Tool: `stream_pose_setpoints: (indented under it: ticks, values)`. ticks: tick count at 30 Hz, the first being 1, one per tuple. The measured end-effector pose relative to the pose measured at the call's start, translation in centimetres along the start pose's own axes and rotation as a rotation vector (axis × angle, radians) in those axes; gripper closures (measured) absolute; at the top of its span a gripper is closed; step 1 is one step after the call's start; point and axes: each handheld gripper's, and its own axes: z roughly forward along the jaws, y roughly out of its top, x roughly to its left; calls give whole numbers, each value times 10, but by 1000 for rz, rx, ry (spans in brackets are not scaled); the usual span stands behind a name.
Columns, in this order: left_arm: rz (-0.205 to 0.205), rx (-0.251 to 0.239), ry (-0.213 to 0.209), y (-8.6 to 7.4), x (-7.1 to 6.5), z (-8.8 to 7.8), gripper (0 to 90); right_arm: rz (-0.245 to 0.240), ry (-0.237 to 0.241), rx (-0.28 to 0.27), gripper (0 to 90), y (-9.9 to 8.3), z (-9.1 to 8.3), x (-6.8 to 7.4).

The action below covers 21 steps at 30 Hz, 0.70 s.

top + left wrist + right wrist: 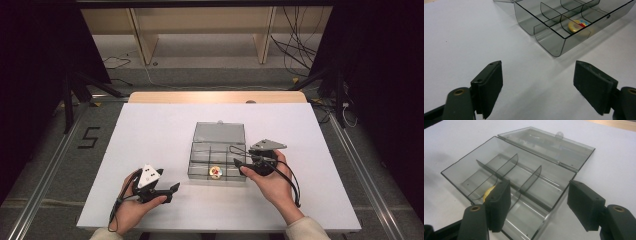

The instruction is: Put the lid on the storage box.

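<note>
A: Right hand-held gripper (243, 163) sits at the near right corner of the clear compartment box (218, 159), jaws spread wide, nothing between the pads

B: And from its own camera the box (509, 177) lies just ahead of and partly under those jaws, with the left jaw over the near wall and the right jaw out past the box's corner, above the white worktop (614, 162)

A: The lid (549, 146) is flung back flat on the far side of the box, beyond the jaws

B: There's the round yellow token (215, 172), sitting in a near-row compartment, just to the left of the right hand-held gripper

A: In the right gripper view only a yellow sliver of that token (488, 191) peeks out beside the left jaw

B: Over to the left hand-held gripper (176, 187), resting low on the worktop (160, 135), well apart from the box and pointing towards it

A: Jaws wide open there too, empty, bare worktop (474, 37) between them

B: From its camera the box (564, 25) is ahead and off to the right of the jaws, with the token (576, 25) lying flat in a compartment near the closest corner
</note>
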Motion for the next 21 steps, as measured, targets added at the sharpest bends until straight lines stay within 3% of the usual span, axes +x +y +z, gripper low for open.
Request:
stream_pose_setpoints:
  ticks: [21]
  values:
    - [-3,1,8,2,-2,2,241,19,-7,3,359,0,2,-11]
